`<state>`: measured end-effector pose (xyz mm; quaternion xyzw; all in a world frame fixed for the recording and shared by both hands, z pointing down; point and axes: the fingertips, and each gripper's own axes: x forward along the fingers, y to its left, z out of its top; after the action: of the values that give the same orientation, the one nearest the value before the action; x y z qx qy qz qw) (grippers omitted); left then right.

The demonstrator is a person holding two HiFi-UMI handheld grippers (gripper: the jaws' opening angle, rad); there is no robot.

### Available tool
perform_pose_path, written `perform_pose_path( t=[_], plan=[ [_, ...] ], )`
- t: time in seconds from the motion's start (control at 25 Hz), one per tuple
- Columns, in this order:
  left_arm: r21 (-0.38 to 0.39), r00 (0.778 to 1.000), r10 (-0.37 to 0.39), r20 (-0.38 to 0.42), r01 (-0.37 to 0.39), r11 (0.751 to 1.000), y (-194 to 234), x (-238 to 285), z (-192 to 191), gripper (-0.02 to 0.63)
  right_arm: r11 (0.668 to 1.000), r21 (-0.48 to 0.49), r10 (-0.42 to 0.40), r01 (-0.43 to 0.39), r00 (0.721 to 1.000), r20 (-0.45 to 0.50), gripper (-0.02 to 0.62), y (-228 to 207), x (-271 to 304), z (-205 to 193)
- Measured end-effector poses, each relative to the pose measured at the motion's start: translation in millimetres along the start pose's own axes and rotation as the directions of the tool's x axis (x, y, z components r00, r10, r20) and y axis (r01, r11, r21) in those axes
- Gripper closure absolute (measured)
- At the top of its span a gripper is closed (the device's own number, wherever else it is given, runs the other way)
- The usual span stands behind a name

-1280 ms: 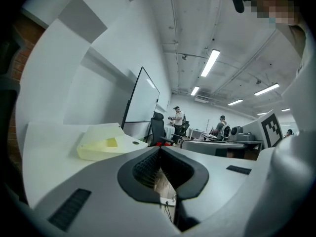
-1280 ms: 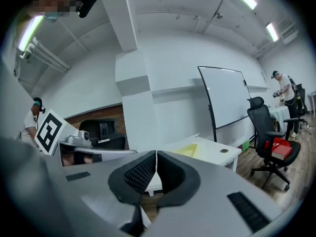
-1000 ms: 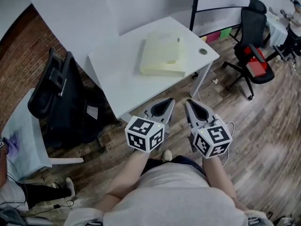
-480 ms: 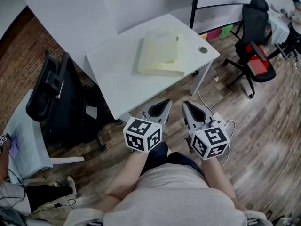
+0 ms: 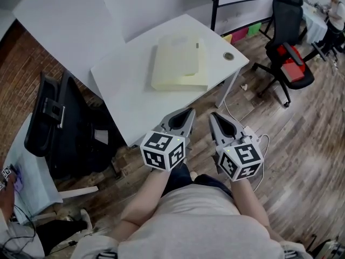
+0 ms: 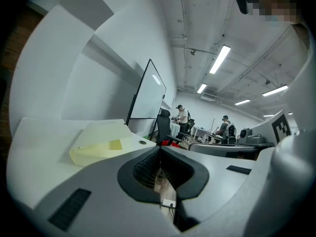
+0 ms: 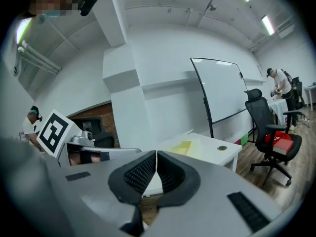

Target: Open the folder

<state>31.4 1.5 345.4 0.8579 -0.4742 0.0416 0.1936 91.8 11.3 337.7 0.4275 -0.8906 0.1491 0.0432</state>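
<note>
Your left gripper [image 5: 188, 112] and right gripper [image 5: 213, 116], both clenched empty, hover lower centre; the folder [image 5: 178, 63] lies on the table [image 5: 121, 93] above.

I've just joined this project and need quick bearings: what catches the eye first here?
A pale yellow folder lies flat on the white table, upper-middle in the head view. In the foreground, the left gripper and right gripper, each bearing a black-and-white marker cube, point toward it with jaws shut. A black office chair holding a red object stands at right.
</note>
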Motion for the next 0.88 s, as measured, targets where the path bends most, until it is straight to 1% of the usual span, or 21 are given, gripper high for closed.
perform_pose_path(
  t=[0.24,0.6,0.72,0.88],
  plan=[
    [0.012,1.000,-0.010,-0.002,0.010,1.000,30,27,15,0.586,1.000,-0.003,-0.021,0.021,1.000,-0.014,0.572,-19,38,8],
    [0.009,1.000,-0.019,-0.012,0.019,1.000,83,66,42,0.587,0.999,0.002,-0.044,0.044,0.999,-0.030,0.572,-46,101,24],
    [0.010,1.000,-0.018,-0.020,0.018,1.000,98,77,46,0.586,0.998,0.012,-0.060,0.061,0.998,-0.034,0.572,-56,116,26],
    [0.032,0.999,-0.020,-0.036,0.021,0.999,113,88,48,0.586,0.996,0.026,-0.084,0.085,0.996,-0.041,0.572,-66,130,26]
  ],
)
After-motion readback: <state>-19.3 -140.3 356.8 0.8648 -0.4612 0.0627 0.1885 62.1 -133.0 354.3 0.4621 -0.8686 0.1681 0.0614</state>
